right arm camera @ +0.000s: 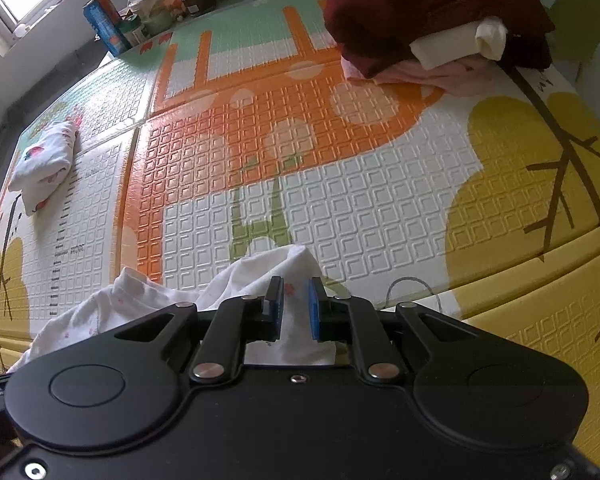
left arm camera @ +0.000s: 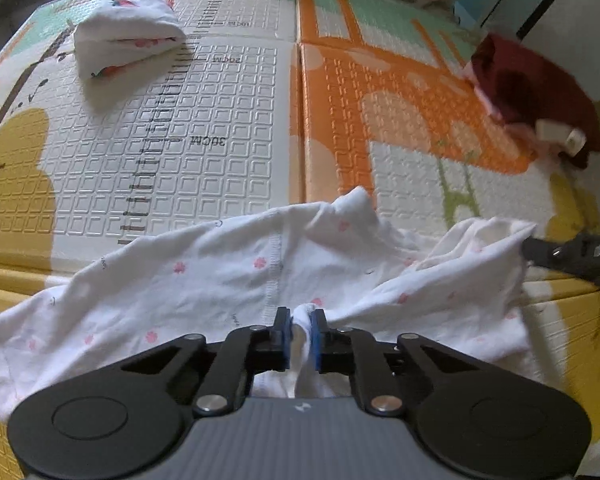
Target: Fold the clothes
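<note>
The white flowered garment [left arm camera: 204,276] is clamped by the left gripper [left arm camera: 300,330] and right gripper [right arm camera: 292,306]. Thin bunched pinches at 6 o'clock may slip, spoiling the fold.

My left gripper [left arm camera: 300,322] pinches the white flowered cloth [left arm camera: 204,276] at the bottom middle. A folded white bundle [left arm camera: 126,34] sits upper left, a dark red pile [left arm camera: 536,92] right.

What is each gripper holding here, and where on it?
Both hold the white garment: the left gripper pinches a bunched fold at its near edge, the right gripper a raised fold at its other end.
</note>
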